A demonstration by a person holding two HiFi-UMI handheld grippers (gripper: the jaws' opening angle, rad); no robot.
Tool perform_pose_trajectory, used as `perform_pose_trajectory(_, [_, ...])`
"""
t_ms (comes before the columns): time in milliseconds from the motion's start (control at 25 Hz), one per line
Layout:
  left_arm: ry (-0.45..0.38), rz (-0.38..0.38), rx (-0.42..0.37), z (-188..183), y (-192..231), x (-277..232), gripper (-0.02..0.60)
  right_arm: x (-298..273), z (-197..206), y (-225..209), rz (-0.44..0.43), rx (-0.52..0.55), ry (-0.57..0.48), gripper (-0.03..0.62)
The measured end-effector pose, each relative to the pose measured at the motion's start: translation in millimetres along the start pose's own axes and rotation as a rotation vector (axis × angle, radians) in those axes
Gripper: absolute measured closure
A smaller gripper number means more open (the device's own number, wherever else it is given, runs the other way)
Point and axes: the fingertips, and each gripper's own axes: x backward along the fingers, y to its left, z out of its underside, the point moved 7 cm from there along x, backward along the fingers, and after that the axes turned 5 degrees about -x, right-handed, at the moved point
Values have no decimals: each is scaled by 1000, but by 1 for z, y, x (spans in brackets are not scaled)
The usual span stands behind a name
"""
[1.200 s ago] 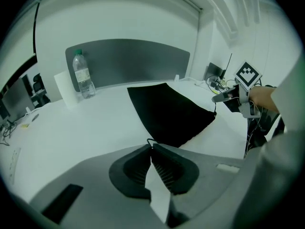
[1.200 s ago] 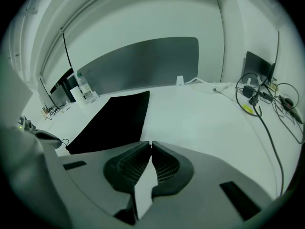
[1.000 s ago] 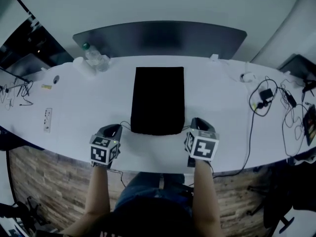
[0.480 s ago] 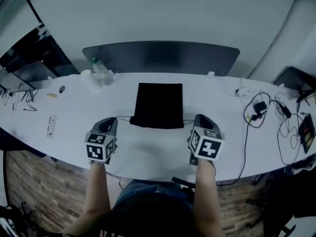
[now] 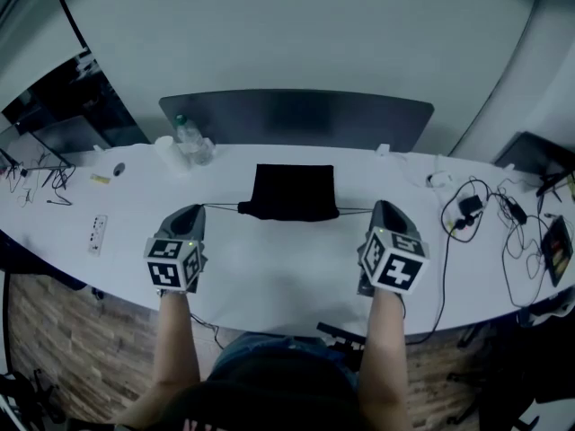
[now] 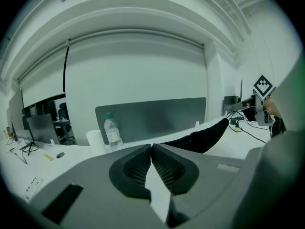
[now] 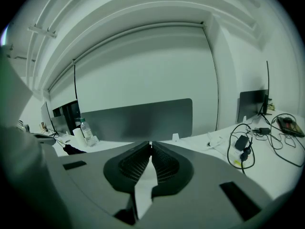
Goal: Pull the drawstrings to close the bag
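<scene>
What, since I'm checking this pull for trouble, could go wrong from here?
1. The left drawstring and right drawstring run taut from the bag to the shut fingers of the left gripper and right gripper. Cord this thin may slip out.
2. An uneven pull could drag the bag sideways, toward the bottle or the charger.
</scene>
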Motion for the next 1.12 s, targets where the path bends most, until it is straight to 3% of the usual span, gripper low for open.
perform_pose_trajectory(440, [-67, -32, -41, -28, 17, 3, 569, 8, -33, -3, 12, 39, -100, 585])
perform_pose_trajectory(920, [-120, -120, -51, -51, 32, 4, 569, 19, -48, 3, 79, 298, -198, 585])
perform_pose_trajectory(1120, [-126, -132, -54, -57, 36, 2, 569, 20, -51, 0, 80, 292, -189, 585])
